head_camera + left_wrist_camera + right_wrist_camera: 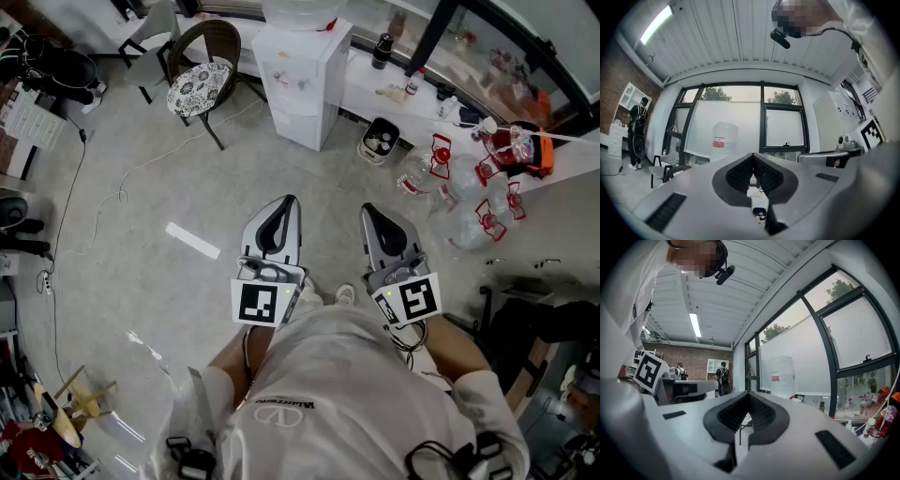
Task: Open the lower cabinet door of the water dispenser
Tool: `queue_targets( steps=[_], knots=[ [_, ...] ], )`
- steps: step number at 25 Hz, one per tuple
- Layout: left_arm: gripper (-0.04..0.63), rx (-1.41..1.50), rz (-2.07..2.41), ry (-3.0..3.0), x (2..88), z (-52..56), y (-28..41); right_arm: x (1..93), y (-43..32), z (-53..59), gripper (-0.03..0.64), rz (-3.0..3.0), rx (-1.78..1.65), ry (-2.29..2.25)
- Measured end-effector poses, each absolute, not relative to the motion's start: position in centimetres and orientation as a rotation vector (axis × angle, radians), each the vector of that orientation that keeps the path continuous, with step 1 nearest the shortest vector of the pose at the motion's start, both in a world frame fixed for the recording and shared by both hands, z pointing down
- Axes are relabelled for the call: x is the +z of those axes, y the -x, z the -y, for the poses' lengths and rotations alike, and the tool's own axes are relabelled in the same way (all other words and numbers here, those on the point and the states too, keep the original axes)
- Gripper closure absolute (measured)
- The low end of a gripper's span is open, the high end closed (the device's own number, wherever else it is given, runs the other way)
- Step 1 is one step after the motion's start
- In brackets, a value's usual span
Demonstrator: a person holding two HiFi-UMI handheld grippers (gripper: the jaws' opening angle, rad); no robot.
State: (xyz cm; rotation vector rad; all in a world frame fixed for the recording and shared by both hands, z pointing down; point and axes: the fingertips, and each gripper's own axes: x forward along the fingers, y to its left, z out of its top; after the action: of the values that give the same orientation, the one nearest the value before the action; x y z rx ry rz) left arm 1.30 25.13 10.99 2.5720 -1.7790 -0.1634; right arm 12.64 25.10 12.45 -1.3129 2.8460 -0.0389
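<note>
- White-shirted shoulders fill the bottom of the head view, and the left gripper and right gripper are held level, side by side.
- Both pairs of fingers are seen pressed together, with nothing between them.
- Across the floor, well apart from both grippers, a white water dispenser stands beside a chair; its lower cabinet door is seen shut.
- Its bottle is cut off by the head view's top edge, and the cabinet is hidden behind the gripper bodies in both gripper views.

A wicker chair with a patterned cushion stands on the grey floor. A small bin of bottles sits below a white ledge, near clear water jugs with red handles. A cable trails across the floor.
</note>
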Motion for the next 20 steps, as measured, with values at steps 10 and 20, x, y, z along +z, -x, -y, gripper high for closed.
queue_targets(
  steps=[10, 20],
  knots=[
    [0.594, -0.151, 1.753, -2.603, 11.5, -24.4, 1.4, 13.1, -10.9, -24.0, 0.601, -2.815, -0.019, 1.334],
    [0.594, -0.137, 1.779, -2.580, 12.2, -21.1, 2.7, 14.2, -9.8, -20.0, 0.601, -2.866, -0.009, 1.288]
  ],
)
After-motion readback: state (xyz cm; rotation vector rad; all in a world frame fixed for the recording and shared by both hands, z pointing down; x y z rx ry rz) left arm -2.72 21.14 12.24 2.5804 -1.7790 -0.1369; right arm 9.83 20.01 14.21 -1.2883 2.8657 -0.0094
